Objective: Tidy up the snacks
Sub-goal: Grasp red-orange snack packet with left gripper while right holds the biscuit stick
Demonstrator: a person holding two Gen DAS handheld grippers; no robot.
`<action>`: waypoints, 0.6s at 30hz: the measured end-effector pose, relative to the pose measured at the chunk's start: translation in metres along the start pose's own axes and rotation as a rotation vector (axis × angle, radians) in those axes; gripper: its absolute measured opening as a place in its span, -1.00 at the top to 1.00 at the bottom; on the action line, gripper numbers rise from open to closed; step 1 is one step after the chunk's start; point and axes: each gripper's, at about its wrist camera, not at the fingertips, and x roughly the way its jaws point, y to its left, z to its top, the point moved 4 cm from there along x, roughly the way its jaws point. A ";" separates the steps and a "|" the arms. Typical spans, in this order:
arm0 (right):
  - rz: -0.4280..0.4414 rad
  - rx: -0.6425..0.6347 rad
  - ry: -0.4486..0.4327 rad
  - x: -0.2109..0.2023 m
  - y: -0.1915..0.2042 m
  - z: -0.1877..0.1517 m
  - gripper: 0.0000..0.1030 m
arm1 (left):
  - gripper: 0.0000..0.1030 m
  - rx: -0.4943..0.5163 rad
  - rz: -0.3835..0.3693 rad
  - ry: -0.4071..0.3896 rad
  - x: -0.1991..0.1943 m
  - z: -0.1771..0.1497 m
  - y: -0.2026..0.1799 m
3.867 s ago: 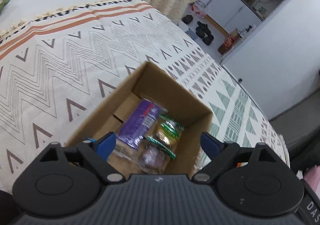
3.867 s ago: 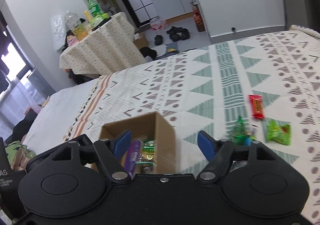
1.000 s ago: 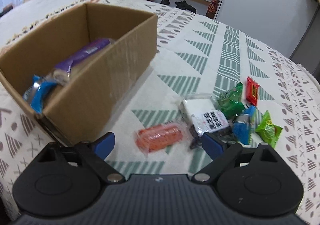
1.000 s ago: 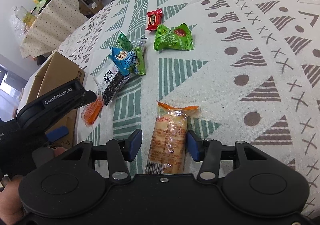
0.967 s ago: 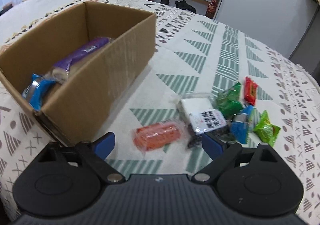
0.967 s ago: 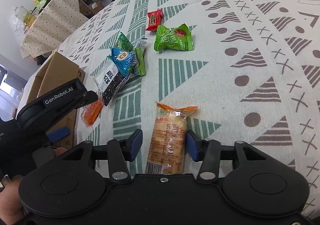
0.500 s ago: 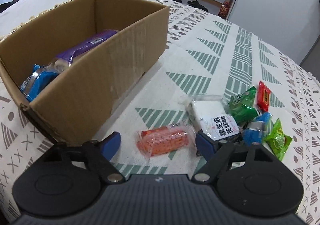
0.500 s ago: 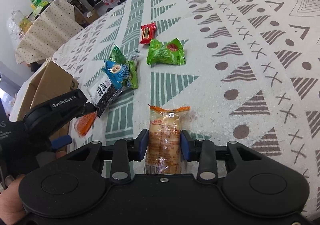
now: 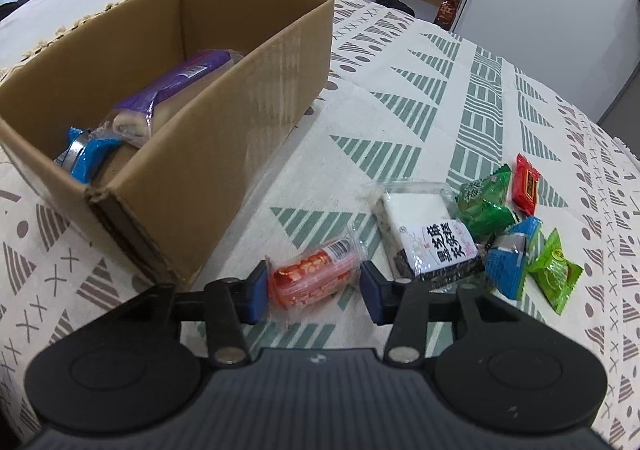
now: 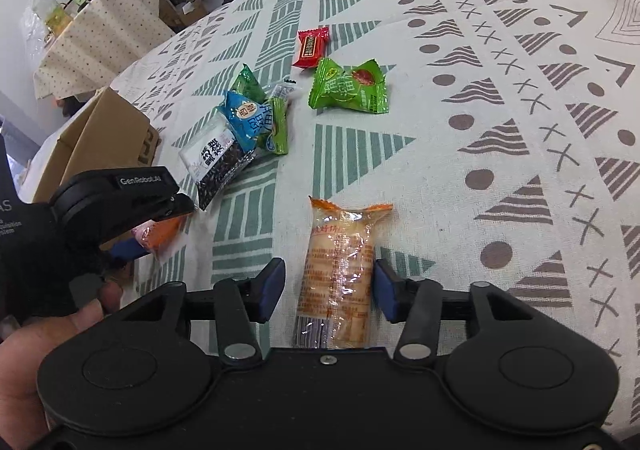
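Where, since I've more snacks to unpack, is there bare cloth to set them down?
Freest: the wide cloth right of the biscuit pack, and the strip between the box and the snack pile. Crowded: that pile, and the orange pack by the box's near corner.

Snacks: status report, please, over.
Left gripper just closing around orange pack, grip unconfirmed. Right gripper just opened slightly, biscuit pack between fingers, loose. Nothing blocks the box.
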 end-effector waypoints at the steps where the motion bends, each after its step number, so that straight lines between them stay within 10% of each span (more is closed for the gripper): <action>1: 0.003 0.001 0.004 0.000 0.000 0.000 0.33 | 0.13 0.000 -0.003 0.003 -0.002 -0.001 0.000; 18: 0.025 0.039 -0.125 -0.043 0.005 0.010 0.35 | 0.15 0.034 -0.105 -0.066 -0.061 0.010 -0.001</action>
